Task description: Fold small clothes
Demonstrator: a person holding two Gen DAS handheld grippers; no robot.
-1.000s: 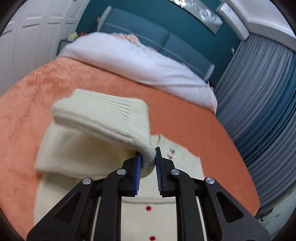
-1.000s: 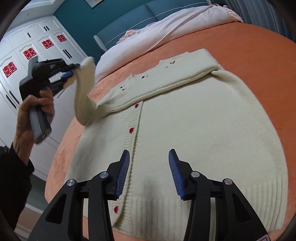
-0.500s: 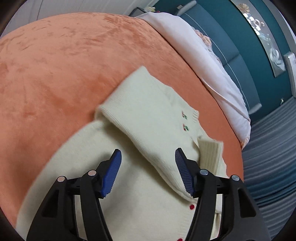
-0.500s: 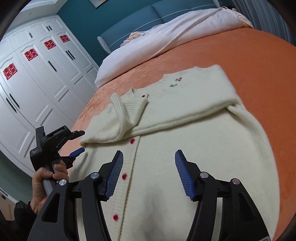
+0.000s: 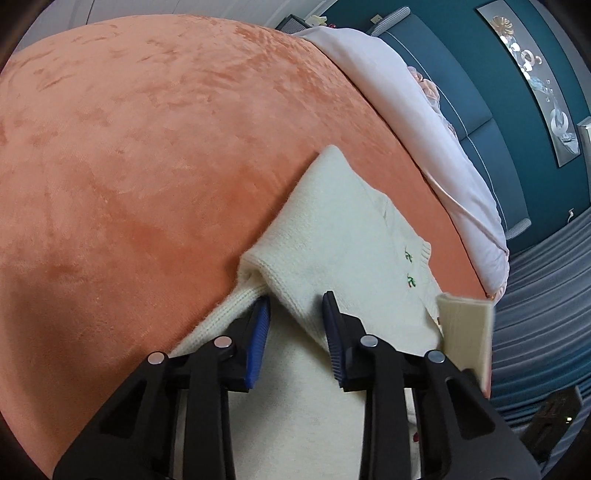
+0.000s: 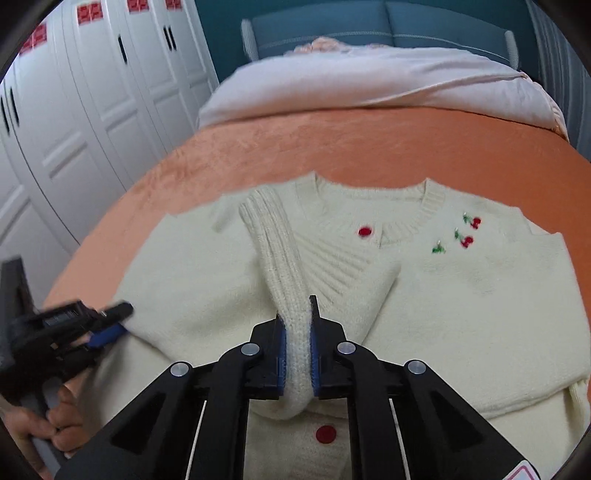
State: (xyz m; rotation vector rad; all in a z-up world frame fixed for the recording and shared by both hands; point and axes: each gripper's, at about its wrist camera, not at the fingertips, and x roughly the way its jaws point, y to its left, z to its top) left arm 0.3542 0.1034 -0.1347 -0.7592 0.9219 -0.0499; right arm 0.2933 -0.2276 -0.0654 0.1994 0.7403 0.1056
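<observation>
A cream knit cardigan (image 6: 461, 295) with red buttons and cherry embroidery lies flat on the orange bedspread (image 6: 332, 147), both sleeves folded across its chest. My right gripper (image 6: 297, 332) is shut on the ribbed sleeve cuff (image 6: 275, 254) and holds it over the cardigan's middle. My left gripper (image 5: 295, 325) is open, its jaws on either side of the folded sleeve edge at the cardigan's (image 5: 343, 236) left shoulder. It also shows in the right wrist view (image 6: 107, 325), low at the cardigan's left side. The lifted cuff (image 5: 465, 332) shows at the right of the left wrist view.
A pale quilt (image 6: 369, 81) lies across the far end of the bed before a teal headboard (image 6: 325, 26). White wardrobe doors (image 6: 74, 110) stand to the left. Grey curtains (image 5: 546, 295) hang on the right side.
My right gripper moved forward and shut on the sleeve cuff, lifting it. My left gripper, open since letting the sleeve go, dropped lower to the folded edge at the left shoulder.
</observation>
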